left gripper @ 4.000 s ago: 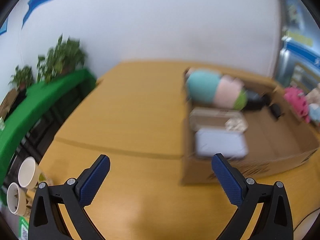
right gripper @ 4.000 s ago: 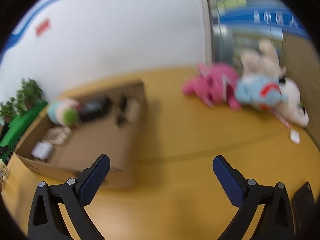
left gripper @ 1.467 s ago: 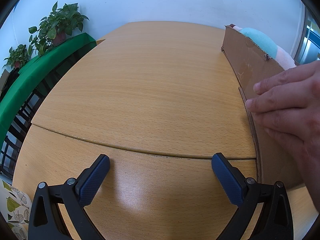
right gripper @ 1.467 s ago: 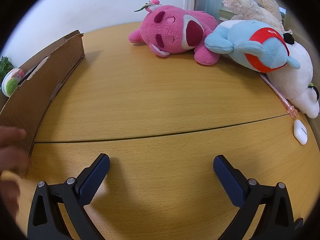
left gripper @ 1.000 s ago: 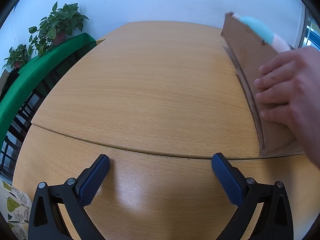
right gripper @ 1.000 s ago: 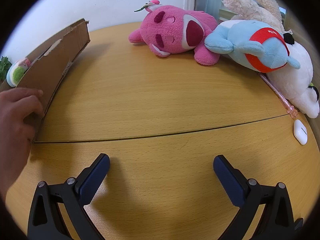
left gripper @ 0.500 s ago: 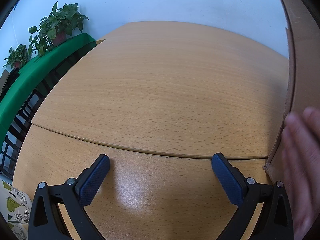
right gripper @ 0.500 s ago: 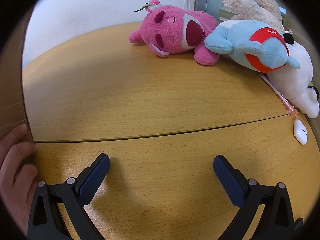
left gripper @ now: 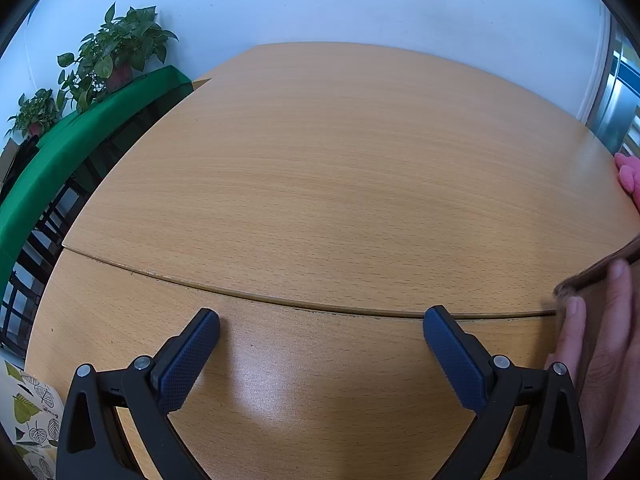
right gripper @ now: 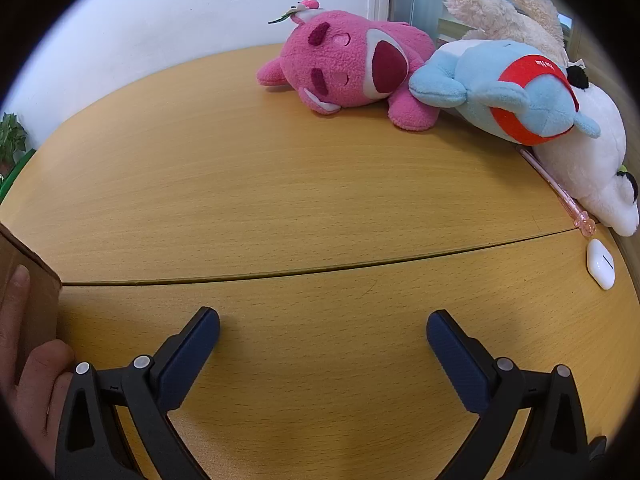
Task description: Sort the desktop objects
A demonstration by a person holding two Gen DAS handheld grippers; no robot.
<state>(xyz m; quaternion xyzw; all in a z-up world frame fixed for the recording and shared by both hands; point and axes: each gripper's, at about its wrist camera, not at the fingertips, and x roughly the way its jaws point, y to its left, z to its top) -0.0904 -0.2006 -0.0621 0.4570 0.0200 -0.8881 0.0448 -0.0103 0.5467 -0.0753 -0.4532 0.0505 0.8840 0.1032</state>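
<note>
A pink plush bear (right gripper: 352, 68), a light blue plush (right gripper: 508, 88) with a red band, a cream plush (right gripper: 504, 12) and a white plush (right gripper: 596, 168) lie at the far right of the wooden table. Beside them lie a pink pen (right gripper: 556, 192) and a white earbud case (right gripper: 600, 264). My right gripper (right gripper: 322, 340) rests low over the table, open and empty. My left gripper (left gripper: 320, 336) is open and empty too. A bare hand (left gripper: 600, 368) holds a corner of the cardboard box (right gripper: 30, 300) between the two grippers; its contents are hidden.
A seam (left gripper: 320, 308) crosses the wooden table (left gripper: 340, 160) ahead of both grippers. Potted plants (left gripper: 112, 56) stand on a green shelf (left gripper: 60, 152) beyond the left edge. A leaf-print object (left gripper: 28, 412) sits at the bottom left. A white wall lies behind.
The hand has tipped and pulled the cardboard box back toward the near edge between the grippers, so only a corner shows. Both grippers have stayed still and open.
</note>
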